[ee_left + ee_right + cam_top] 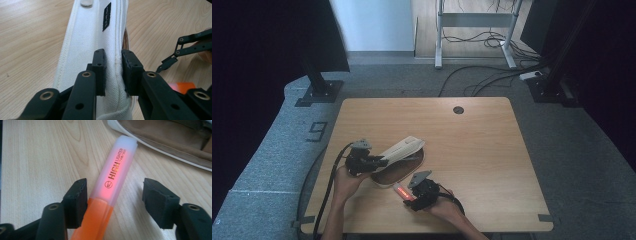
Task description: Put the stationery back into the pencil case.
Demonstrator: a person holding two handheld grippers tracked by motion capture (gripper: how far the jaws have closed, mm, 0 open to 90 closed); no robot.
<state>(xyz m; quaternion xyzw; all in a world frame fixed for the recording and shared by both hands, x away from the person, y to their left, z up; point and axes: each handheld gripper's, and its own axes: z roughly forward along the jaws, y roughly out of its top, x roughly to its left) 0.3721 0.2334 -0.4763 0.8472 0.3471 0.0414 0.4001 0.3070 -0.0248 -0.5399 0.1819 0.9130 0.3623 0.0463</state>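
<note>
The left gripper (113,72) is clamped on the upper edge of a white canvas pencil case (92,50), pinching the cloth along its seam between both pads. Judging by the high view, this grip lifts the case's flap (401,148) up and away from the brown-lined lower half (399,170), so the mouth stays open toward the other hand.

The right gripper (115,202) stands half open around an orange highlighter (113,182) that lies on the wooden table (37,157). The pen sits between the jaws, against the left pad (76,197) and well clear of the other pad, so nothing is gripped yet. Its frosted cap points ahead of the jaws, toward the case's brown lining (165,137) just beyond. That line-up suits picking the pen up and sliding it straight in, I judge.

The highlighter's rear end is cut off below the jaws in the right gripper view. The inside of the case is mostly out of frame, so whether anything lies in it cannot be told. A small black label (106,16) on the canvas is too small to read.
</note>
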